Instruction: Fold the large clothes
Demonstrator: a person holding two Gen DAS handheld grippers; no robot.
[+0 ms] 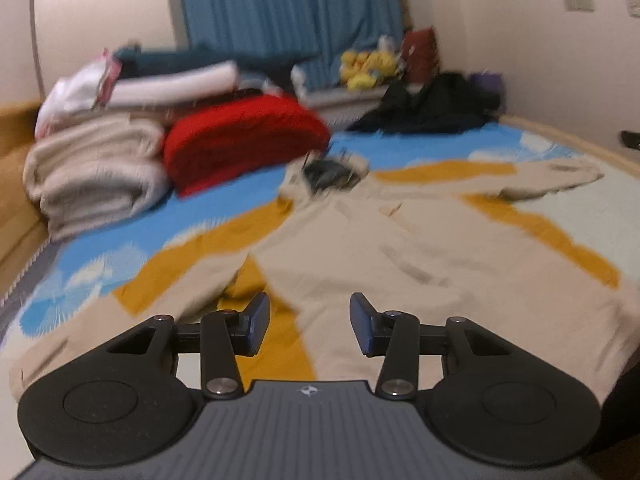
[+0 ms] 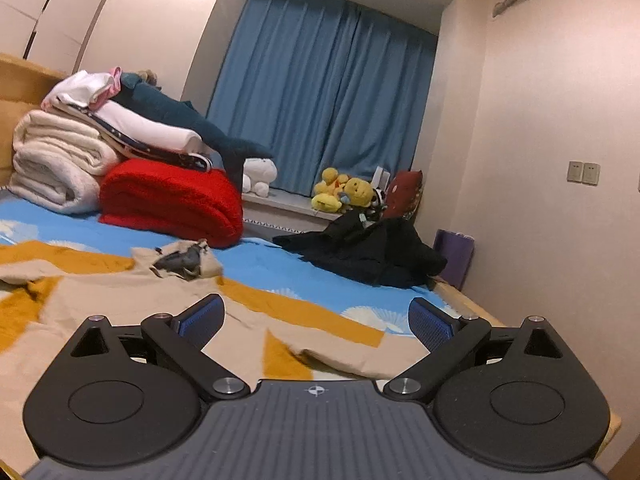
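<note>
Folded red blanket [image 2: 172, 202] beside stacked cream blankets [image 2: 56, 164], black garment heap [image 2: 368, 252], yellow plush toys [image 2: 340, 192], blue curtain [image 2: 320, 88], purple bag [image 2: 454, 256].

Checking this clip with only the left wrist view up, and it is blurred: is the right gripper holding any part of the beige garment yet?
Observer: No. The right gripper is open, with nothing between its fingers.
Operator: What lies under it?
Observer: A sleeve of the beige garment, flat on the patterned bedspread.
Operator: Is that dark heap far back another garment?
Observer: It looks like crumpled black clothing at the bed's far edge, apart from the beige garment.
Operator: Anything beyond that heap?
Observer: A purple bag stands against the wall.
</note>
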